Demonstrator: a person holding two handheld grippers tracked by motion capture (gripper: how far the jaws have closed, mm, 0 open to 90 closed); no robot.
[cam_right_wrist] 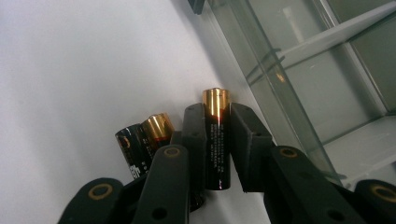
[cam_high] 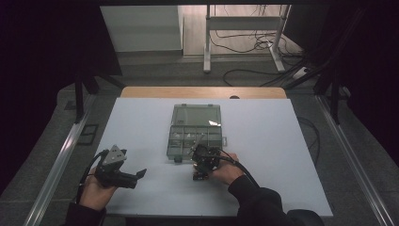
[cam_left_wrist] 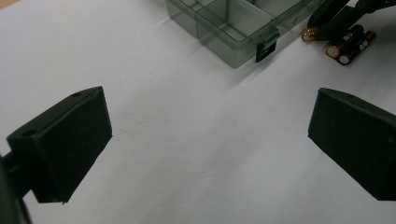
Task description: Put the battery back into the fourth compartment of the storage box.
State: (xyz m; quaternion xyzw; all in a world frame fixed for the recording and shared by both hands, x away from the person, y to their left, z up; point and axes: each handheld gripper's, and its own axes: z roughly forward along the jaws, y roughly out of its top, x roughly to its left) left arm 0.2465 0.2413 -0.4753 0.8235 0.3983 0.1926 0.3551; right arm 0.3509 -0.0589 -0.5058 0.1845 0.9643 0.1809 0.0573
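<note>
A black and gold battery (cam_right_wrist: 216,135) stands between the pads of my right gripper (cam_right_wrist: 217,122), which is shut on it just off the white table. Two more batteries (cam_right_wrist: 148,135) lie side by side to its left. From the left gripper view these loose batteries (cam_left_wrist: 351,44) lie beside the front corner of the clear grey compartment box (cam_left_wrist: 233,28). In the high view my right gripper (cam_high: 201,170) is at the box's (cam_high: 175,147) near edge. My left gripper (cam_left_wrist: 210,140) is open over bare table, at the near left (cam_high: 137,176).
The box's lid (cam_high: 196,114) lies open behind it, and small parts sit in some compartments. The white table top (cam_high: 273,155) has free room on both sides. A latch tab (cam_left_wrist: 265,48) sticks out at the box's front edge.
</note>
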